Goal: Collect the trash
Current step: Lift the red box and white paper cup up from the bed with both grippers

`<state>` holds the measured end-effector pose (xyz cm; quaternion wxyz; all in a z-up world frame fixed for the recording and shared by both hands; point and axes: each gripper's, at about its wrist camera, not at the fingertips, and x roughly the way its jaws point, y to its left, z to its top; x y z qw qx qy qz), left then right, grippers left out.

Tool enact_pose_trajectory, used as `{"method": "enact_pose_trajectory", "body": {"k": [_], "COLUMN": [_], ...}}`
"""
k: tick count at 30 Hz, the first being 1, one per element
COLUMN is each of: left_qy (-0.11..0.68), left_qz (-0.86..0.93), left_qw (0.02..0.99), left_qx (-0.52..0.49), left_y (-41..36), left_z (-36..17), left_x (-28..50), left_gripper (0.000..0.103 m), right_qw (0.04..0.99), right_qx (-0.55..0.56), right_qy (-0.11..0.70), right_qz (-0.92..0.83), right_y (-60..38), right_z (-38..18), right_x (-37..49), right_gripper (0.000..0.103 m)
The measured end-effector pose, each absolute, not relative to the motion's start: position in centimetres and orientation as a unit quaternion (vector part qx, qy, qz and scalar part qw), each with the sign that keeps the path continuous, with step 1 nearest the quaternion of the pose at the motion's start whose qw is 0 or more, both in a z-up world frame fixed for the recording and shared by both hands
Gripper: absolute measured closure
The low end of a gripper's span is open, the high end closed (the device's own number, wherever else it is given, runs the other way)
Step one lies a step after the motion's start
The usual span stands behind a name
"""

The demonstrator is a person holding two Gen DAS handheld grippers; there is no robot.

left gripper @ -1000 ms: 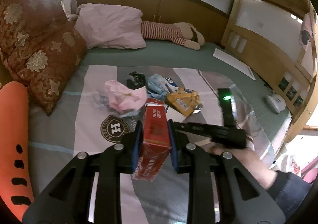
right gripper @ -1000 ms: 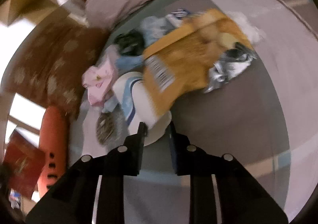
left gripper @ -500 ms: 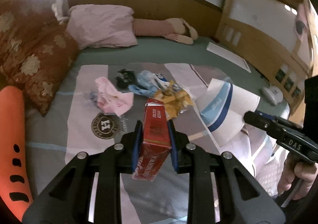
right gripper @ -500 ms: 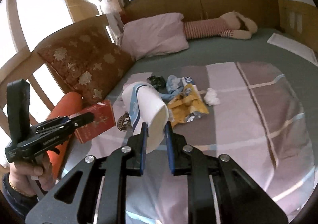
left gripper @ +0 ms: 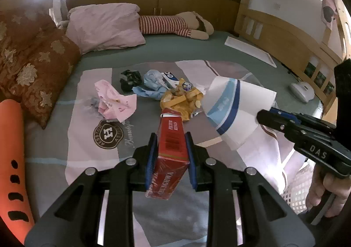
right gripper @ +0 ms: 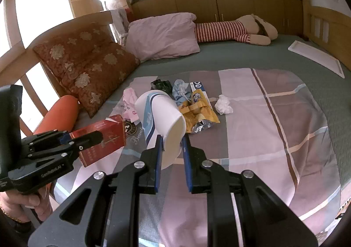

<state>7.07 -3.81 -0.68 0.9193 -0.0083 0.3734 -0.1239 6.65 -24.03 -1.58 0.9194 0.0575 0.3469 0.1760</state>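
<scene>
Jaws of the left gripper (left gripper: 171,157) are clamped on a red cigarette carton (left gripper: 170,157), pads pressing its two broad faces, the carton tilted with its lower end hanging free above the bed. Jaws of the right gripper (right gripper: 172,155) are closed on the wall of a white paper cup with blue stripes (right gripper: 162,119), which lies sideways between them, its open rim toward the camera.

A second ago the cup still lay among the litter with the right fingers closing on it; it now hangs clear of the patchwork quilt (right gripper: 274,137), level with the carton and near it, as the left wrist view shows (left gripper: 237,111). The carton has stayed in the same hold throughout. Both hands are thus loaded.

Beyond the jaws, the rest of the trash remains on the quilt: a yellow snack bag (right gripper: 197,113), a crumpled white tissue (right gripper: 223,104), a blue wrapper (right gripper: 181,90), a black crumpled scrap (right gripper: 162,85) and a pink wrapper (left gripper: 114,102). Farther off lie a floral cushion (left gripper: 33,67), a pink pillow (left gripper: 105,25) and a striped soft toy (left gripper: 173,24).

Judged from this, two pieces are collected but not yet disposed of; a white mesh at the lower right of the left wrist view (left gripper: 296,194) may be the bin, though that cannot be told. Several pieces still await pickup.
</scene>
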Motion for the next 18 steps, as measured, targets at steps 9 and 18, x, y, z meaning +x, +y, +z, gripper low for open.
{"method": "enact_pose_trajectory", "body": {"k": [9, 18], "left_qy": [0.377, 0.377], "left_qz": [-0.122, -0.119], "left_qw": [0.918, 0.918], "left_qx": [-0.008, -0.009], "left_y": [-3.71, -3.57], "left_z": [-0.89, -0.89], "left_x": [7.19, 7.17], "left_gripper": [0.077, 0.077], "right_qw": [0.918, 0.918], "right_qx": [0.052, 0.05], "right_qy": [0.35, 0.353], "right_qz": [0.177, 0.177], "right_y": [-23.8, -23.61], "right_z": [-1.67, -1.78], "right_x": [6.72, 6.88], "right_gripper": [0.084, 0.084]}}
